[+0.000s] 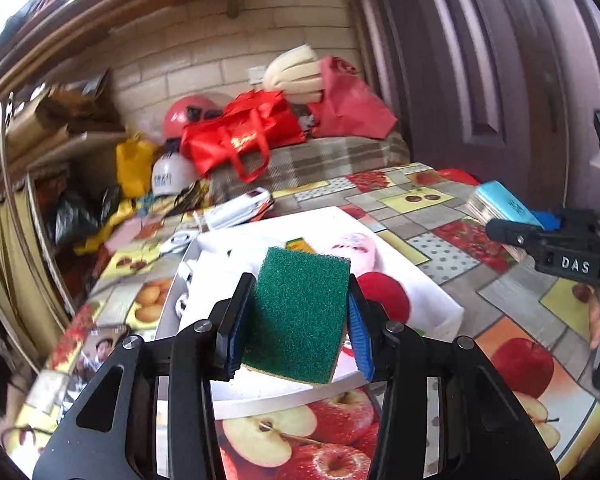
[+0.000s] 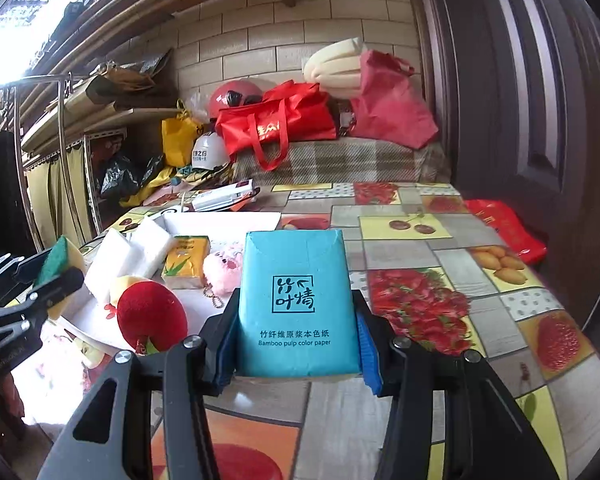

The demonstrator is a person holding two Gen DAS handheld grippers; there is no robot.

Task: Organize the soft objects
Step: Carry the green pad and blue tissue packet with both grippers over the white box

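My left gripper (image 1: 298, 320) is shut on a green scouring sponge (image 1: 300, 312) with a yellow underside, held above a white tray (image 1: 432, 300). My right gripper (image 2: 296, 340) is shut on a turquoise tissue pack (image 2: 296, 300) printed "Bamboo pulp color paper", held over the fruit-patterned tablecloth (image 2: 420, 312). In the right wrist view the tray area at left holds a red plush apple (image 2: 152, 316), a pink plush toy (image 2: 224, 268), a yellow-green tissue pack (image 2: 186, 256) and white sponge blocks (image 2: 132, 252). The left gripper (image 2: 50, 276) with its sponge (image 2: 56, 258) shows at the left edge there.
Behind the table stands a plaid-covered bench (image 2: 340, 160) with red bags (image 2: 280, 124), helmets (image 2: 210, 152) and a cream cushion (image 2: 332, 64). A dark door (image 2: 520, 80) runs along the right. A red packet (image 2: 504, 224) lies at the table's right edge. White booklets (image 2: 224, 196) lie at the back.
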